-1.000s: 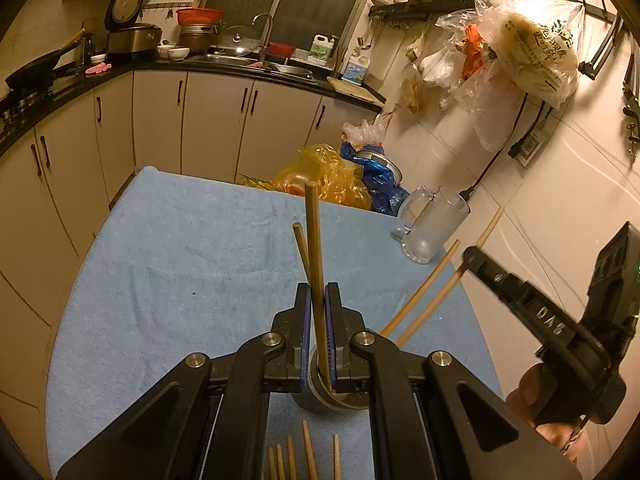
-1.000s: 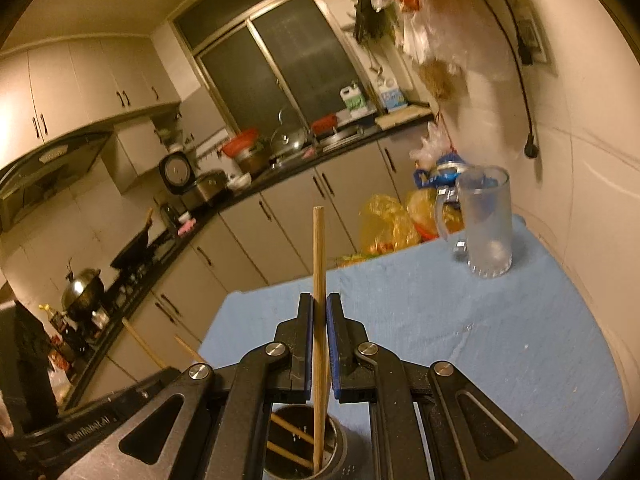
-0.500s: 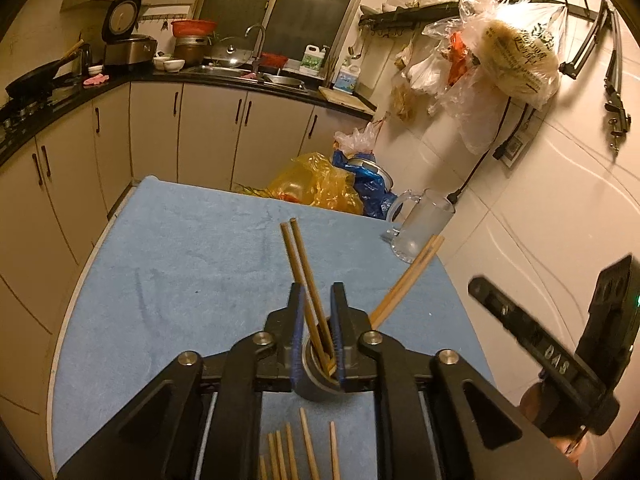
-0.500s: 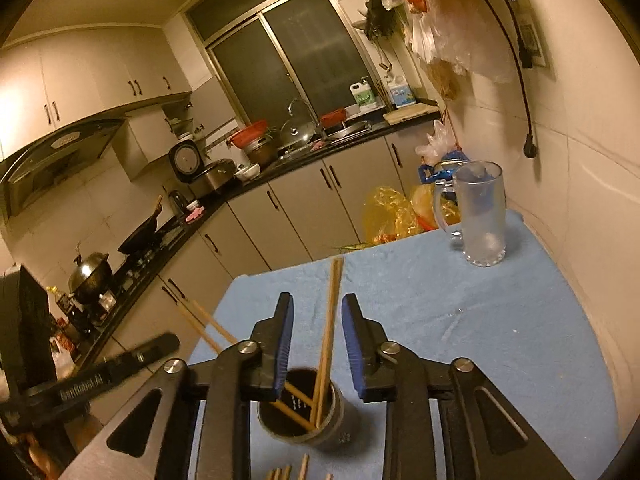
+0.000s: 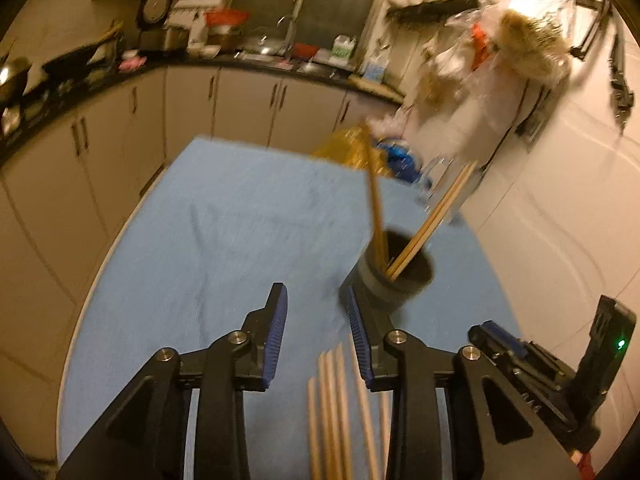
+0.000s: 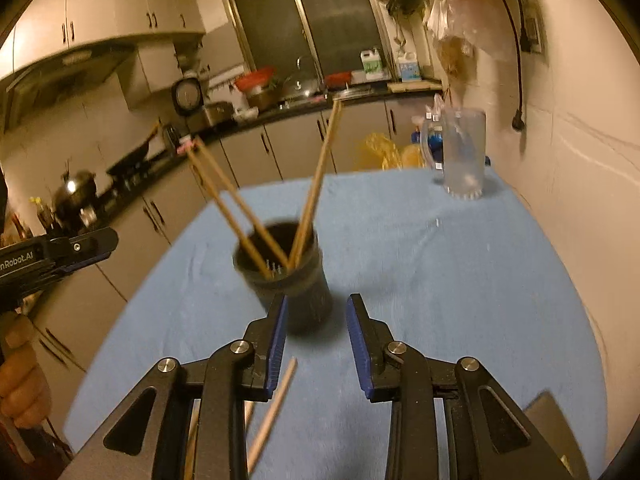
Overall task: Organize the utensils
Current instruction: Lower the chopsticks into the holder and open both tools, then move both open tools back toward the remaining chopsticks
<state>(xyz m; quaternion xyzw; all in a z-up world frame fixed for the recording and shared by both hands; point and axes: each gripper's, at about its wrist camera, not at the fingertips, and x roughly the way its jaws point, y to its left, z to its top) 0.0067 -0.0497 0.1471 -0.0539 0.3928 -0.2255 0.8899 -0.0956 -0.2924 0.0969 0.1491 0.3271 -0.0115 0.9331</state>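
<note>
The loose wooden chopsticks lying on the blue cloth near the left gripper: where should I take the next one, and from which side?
Take the outermost of the loose wooden chopsticks, near its far tip, coming from above with the pads across its width. They lie flat and nearly parallel on the blue cloth, tips towards the dark cylindrical holder. The left gripper is open and empty, its jaws having just opened.

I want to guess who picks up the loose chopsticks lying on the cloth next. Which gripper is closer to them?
Left. The left gripper hangs right over the loose chopsticks, its open jaws on either side of their tips. The right gripper is off beside them, with only one stick by its jaws.
</note>
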